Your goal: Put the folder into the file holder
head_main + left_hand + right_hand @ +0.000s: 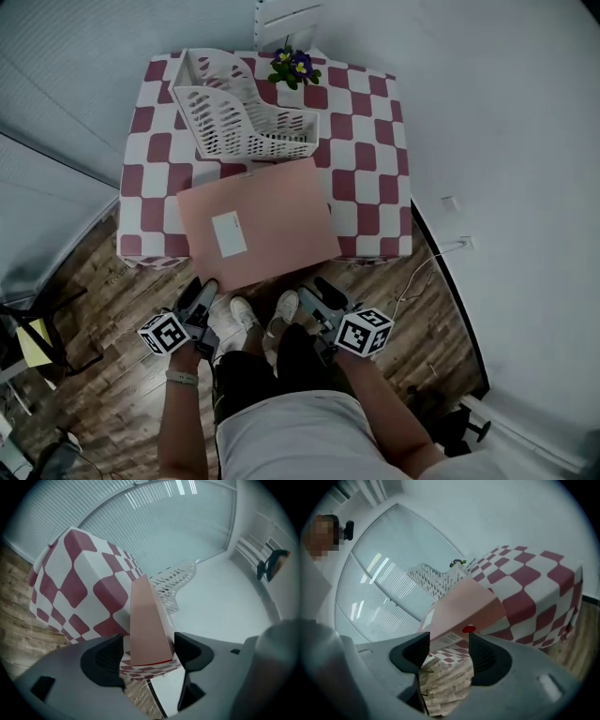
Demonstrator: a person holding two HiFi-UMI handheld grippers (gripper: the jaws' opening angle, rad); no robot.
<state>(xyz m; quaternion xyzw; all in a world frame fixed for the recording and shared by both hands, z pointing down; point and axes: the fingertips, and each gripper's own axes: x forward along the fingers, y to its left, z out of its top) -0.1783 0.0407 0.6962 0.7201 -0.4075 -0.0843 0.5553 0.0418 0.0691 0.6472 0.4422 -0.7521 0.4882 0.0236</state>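
A pink folder (258,225) with a white label lies flat on the checkered table (375,141), its near edge hanging over the table's front. Behind it stands the white perforated file holder (234,112), with nothing in it. My left gripper (202,291) is at the folder's near left corner. In the left gripper view the folder (147,625) runs away from between the jaws of that gripper (147,651), which stand apart. My right gripper (323,292) is at the near right corner. Its jaws (449,651) are open, with the folder (464,606) corner just above their tips.
A small pot of purple and yellow flowers (291,67) stands beside the holder at the table's back. The person's white shoes (248,314) are on the wood floor below the folder's edge. Dark furniture (37,337) stands at the left, and a cable (422,277) runs on the right.
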